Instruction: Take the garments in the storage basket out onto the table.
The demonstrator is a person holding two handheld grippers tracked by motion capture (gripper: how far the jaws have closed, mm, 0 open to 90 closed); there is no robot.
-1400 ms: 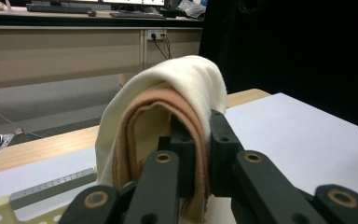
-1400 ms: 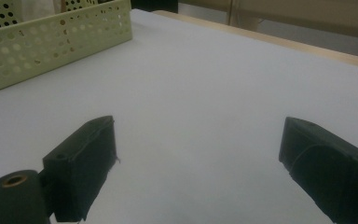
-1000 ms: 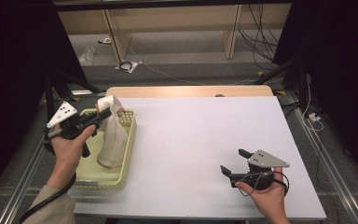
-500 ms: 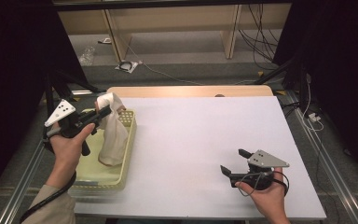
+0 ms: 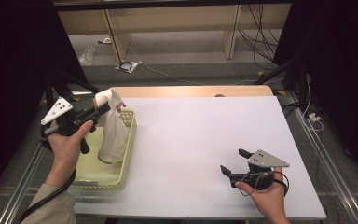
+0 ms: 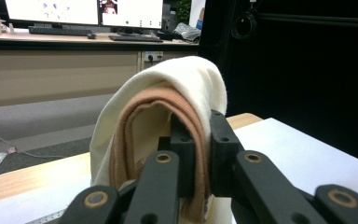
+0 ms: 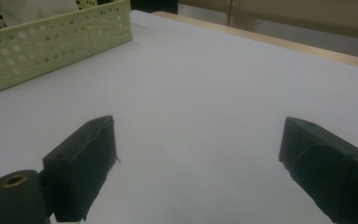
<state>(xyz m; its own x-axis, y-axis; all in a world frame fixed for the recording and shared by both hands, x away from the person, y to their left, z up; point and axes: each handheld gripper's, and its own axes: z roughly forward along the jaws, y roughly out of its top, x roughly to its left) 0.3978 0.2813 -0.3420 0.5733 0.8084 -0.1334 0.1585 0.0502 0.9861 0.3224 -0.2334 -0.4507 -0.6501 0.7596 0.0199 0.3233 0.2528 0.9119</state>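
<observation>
**user1:** Hand-held gripper question, what's each one doing? Biggest stuff first pls.

**user2:** ok so the desk (image 5: 200, 140) has a plain white top with a wood strip along the far edge. At its left edge sits a pale yellow perforated basket (image 5: 121, 172), long side running away from the person. Hanging over it is a cream cloth (image 5: 114, 135); the lower end droops down into the basket, and the top is pinched and lifted above the far end of the basket.

**user1:** pinched by which one?

**user2:** the left hand-held gripper (image 5: 100, 109). In the left gripper view its jaws are clamped together on a fold of the cloth (image 6: 168, 107), cream outside with a tan ribbed band (image 6: 189, 121) draped right over the jaw tips.

**user1:** and the other?

**user2:** right hand-held gripper (image 5: 233, 162) is down near the front right of the desk, well apart from the basket, jaws spread wide with just bare desk between them (image 7: 196, 154). Can't tell if it's touching the surface.
</observation>
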